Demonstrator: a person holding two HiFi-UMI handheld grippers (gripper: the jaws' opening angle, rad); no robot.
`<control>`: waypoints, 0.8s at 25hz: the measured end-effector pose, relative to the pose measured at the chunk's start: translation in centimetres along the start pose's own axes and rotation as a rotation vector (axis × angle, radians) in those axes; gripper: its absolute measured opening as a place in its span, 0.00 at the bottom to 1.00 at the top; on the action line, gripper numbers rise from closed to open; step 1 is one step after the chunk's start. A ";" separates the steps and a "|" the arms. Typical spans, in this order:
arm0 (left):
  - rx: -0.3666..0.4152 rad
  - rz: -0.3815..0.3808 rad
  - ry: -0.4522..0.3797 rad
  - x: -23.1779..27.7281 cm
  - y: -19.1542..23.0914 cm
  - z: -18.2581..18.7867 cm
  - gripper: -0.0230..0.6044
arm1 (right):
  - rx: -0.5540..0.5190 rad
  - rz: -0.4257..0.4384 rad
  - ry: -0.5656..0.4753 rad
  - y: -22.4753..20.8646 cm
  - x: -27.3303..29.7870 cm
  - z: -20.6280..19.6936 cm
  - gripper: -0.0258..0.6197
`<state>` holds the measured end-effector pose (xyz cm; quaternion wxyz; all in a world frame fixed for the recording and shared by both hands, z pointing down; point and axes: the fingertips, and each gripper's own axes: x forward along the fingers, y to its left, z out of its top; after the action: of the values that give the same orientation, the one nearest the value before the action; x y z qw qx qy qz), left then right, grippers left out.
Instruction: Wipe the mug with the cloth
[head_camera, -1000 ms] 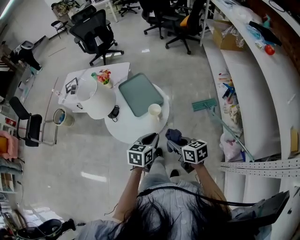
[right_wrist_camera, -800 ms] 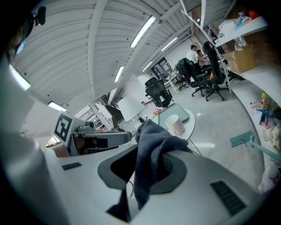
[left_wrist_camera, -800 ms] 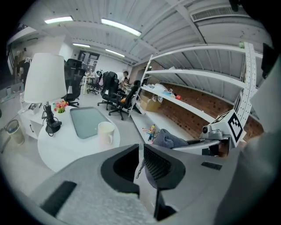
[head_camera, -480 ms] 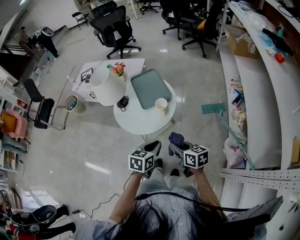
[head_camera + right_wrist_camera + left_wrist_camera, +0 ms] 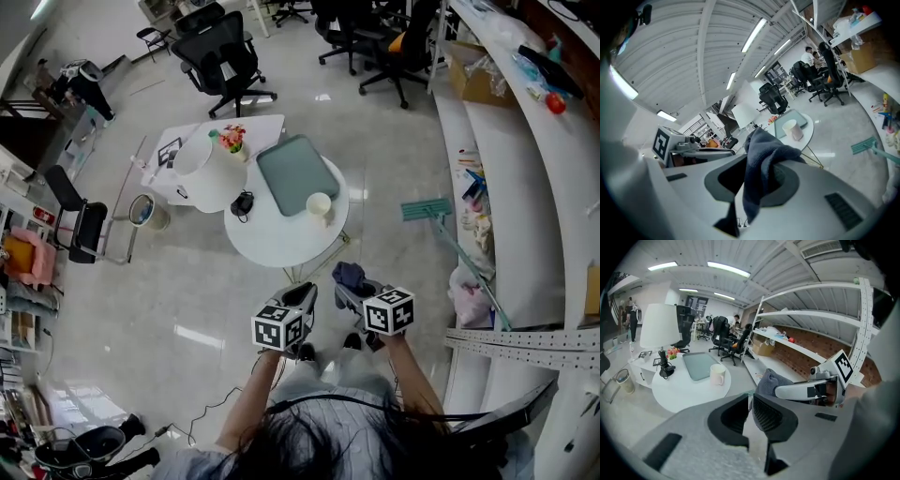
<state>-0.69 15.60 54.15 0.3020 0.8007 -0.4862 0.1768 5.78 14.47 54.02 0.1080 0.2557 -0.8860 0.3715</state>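
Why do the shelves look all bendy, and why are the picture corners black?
Left gripper view: the wide lens bows the straight shelves into curves and leaves dark corners. Right gripper view: the ceiling lights bend the same way. The cloth up close looks huge and the mug far off looks tiny. Head view: bright glare patches shine on the glossy floor.

You've got a round white table (image 5: 272,246): grey-green tray (image 5: 292,173) on it, white lamp (image 5: 202,169) at its left edge, teal broom (image 5: 425,208) on the floor to its right.

pale mug (image 5: 319,203) upright on table (image 5: 272,246); dark cloth (image 5: 349,274) bunched
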 end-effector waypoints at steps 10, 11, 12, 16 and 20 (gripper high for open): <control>0.027 -0.018 0.002 -2.1 1.2 -0.9 0.11 | -0.019 -0.054 -0.014 2.3 0.6 -1.0 0.16; 0.025 -0.026 0.002 -2.3 1.3 -0.9 0.11 | -0.021 -0.062 -0.014 2.7 0.7 -1.1 0.16; 0.026 -0.034 0.002 -2.5 1.5 -0.9 0.11 | -0.020 -0.069 -0.017 3.0 0.9 -1.2 0.16; 0.052 -0.060 -0.001 -3.5 2.3 -0.9 0.11 | 0.001 -0.090 -0.042 4.5 1.7 -1.5 0.16; 0.072 -0.086 -0.002 -4.3 3.0 -1.0 0.11 | 0.011 -0.109 -0.060 5.9 2.5 -1.9 0.16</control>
<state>-5.32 18.12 53.31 0.2798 0.8315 -0.4448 0.1801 0.56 18.42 52.74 0.1001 0.3152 -0.8715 0.3620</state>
